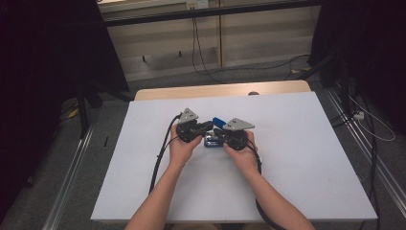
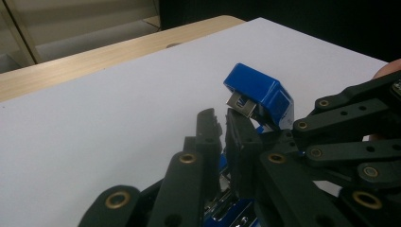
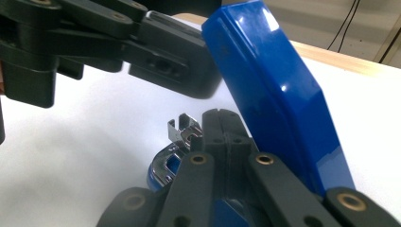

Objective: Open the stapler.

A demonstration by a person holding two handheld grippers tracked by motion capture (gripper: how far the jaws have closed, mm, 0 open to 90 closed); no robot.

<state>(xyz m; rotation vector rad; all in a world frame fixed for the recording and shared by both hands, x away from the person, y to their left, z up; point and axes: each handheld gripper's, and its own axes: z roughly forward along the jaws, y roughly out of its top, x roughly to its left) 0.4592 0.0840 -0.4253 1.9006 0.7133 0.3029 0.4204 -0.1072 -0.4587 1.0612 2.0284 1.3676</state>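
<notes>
1. In the high view, the left hand-held gripper [image 1: 207, 127] and the right hand-held gripper [image 1: 219, 132] meet nose to nose over a blue stapler [image 1: 212, 140] near the middle of the desk [image 1: 297, 158]; the stapler is mostly hidden under them there.
2. The left gripper view shows more: the stapler's blue top [image 2: 260, 94] is swung up and open, tilted, with its metal channel end visible. This gripper's jaws stand slightly apart, just beside the raised top; whether they touch it I cannot tell.
3. The right gripper view shows the chrome base [image 3: 177, 137] and the blue top [image 3: 279, 99] rising steeply. This gripper's jaws are pressed together; what they pinch, if anything, is unclear.
4. The desk has a white surface with a wooden far edge. Beyond lie grey carpet, cables [image 1: 196, 45] and pale wall panels.
</notes>
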